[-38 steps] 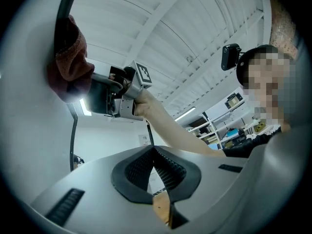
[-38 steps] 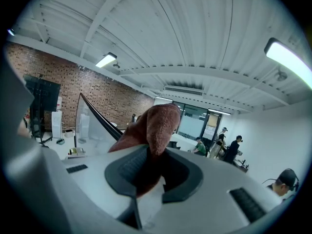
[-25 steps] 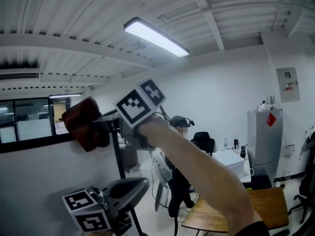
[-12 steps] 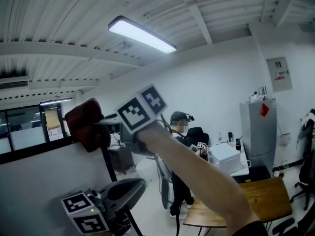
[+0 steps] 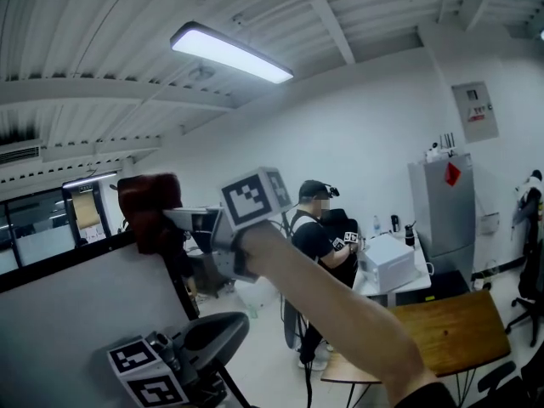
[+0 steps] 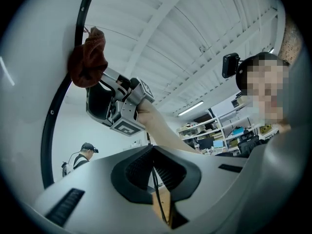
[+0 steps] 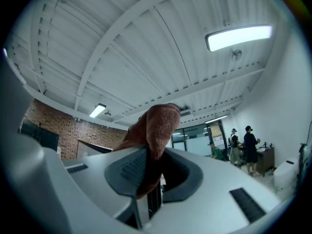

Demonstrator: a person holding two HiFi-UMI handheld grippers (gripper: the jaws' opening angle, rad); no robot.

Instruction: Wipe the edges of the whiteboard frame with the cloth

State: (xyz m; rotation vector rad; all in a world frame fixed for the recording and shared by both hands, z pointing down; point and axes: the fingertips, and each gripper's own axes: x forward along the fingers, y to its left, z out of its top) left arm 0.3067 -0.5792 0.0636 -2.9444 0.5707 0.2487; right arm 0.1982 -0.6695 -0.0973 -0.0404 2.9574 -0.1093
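Shifted slightly along the whiteboard frame [image 6: 51,116], the right gripper [image 5: 174,219] presses its clamped rust-red cloth [image 5: 151,211] onto the top edge, apparently near a corner. The left gripper [image 6: 155,177] idles below, jaws together, empty. Other edges likely remain.

Two tools [image 5: 177,219] [image 5: 223,330]; one cloth [image 5: 151,209]; one whiteboard [image 5: 76,304]; one wooden table [image 5: 442,330]
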